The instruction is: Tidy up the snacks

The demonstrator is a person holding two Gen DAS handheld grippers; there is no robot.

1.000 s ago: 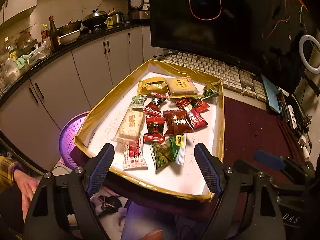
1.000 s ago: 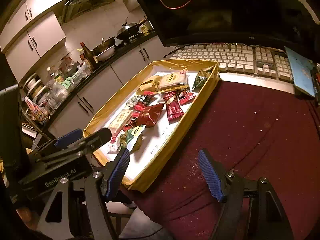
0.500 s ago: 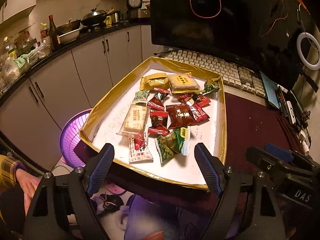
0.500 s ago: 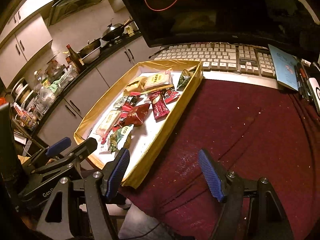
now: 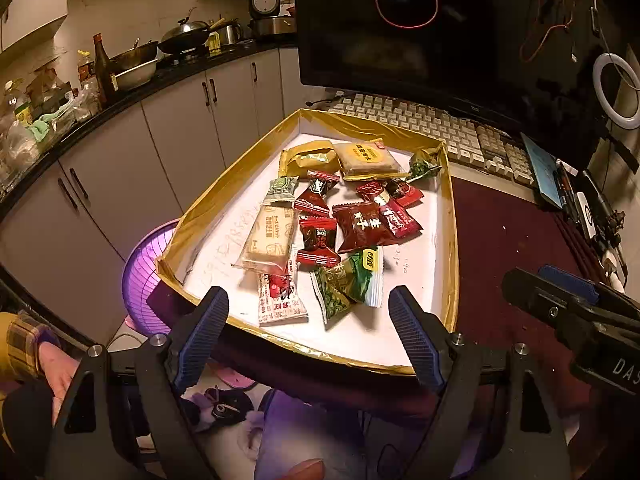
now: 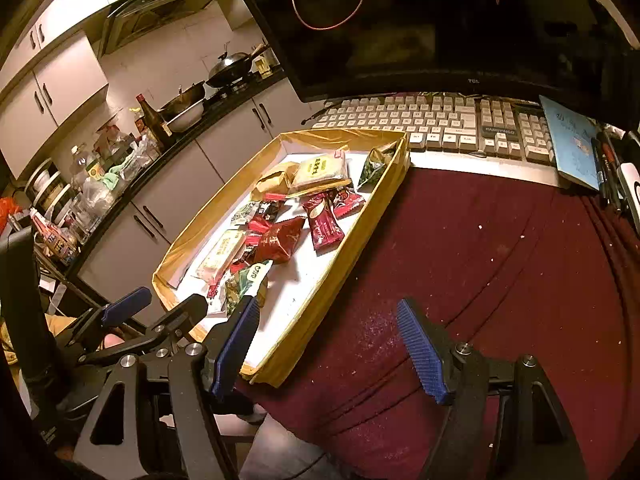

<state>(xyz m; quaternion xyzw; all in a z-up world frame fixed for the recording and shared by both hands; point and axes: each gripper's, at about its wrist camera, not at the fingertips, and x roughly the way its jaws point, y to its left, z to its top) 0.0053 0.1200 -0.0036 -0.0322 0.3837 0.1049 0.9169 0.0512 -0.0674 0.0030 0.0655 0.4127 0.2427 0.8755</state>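
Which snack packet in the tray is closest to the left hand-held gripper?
The green packet with the yellow label, at the tray's near end, lying ahead of the open left hand-held gripper; the red packets lie farther back.

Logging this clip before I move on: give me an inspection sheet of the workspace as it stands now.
Surface: dark red cloth, speckled with pale crumbs.
Job's things: about a dozen wrapped snacks lie loose in the gold-edged tray, several overlapping; one green packet leans in the far corner.
Clutter: keyboard, blue booklet, pens at the right edge.
Grippers: left gripper open and empty, at the tray's near edge; right gripper open and empty, over the cloth beside the tray.
Cables: orange wire hangs across the monitor.
Surroundings: kitchen counter with pans and bottles; purple fan below.
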